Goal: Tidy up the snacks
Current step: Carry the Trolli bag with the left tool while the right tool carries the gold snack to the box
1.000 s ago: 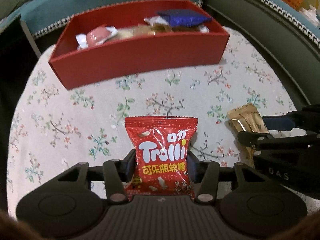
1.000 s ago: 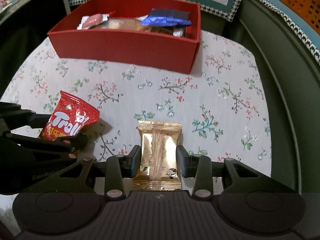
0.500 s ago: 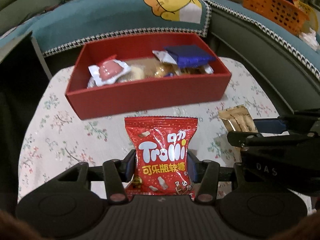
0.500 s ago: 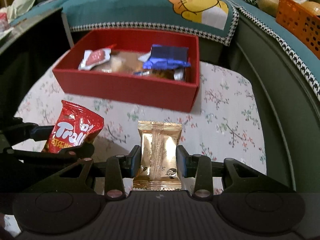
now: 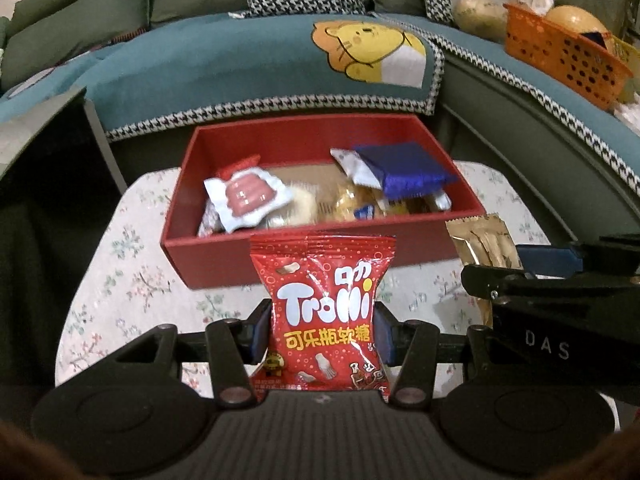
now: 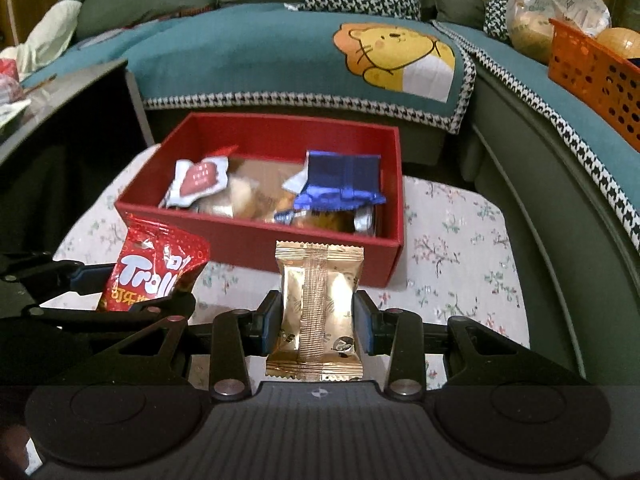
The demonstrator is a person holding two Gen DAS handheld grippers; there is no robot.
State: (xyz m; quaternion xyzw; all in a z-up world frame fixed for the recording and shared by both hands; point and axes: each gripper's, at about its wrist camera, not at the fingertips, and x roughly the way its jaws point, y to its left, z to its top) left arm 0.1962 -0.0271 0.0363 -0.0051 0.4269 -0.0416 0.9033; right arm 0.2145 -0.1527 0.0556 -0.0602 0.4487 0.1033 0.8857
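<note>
We hold the left gripper clamped on the red gummy packet, which stands upright between its blue pads. We hold the right gripper clamped on the gold packet in the same way. Compared with a second ago, both packets are clear of the flowered tablecloth and ride higher. The red box, formerly well ahead of the jaws, now lies just beyond and below each packet top, with its open interior in full view. We judge the lift as complete and the carry toward the box as under way. Inside the box lie a pink-and-white packet and a blue packet. Beyond it stands the teal sofa cover.
</note>
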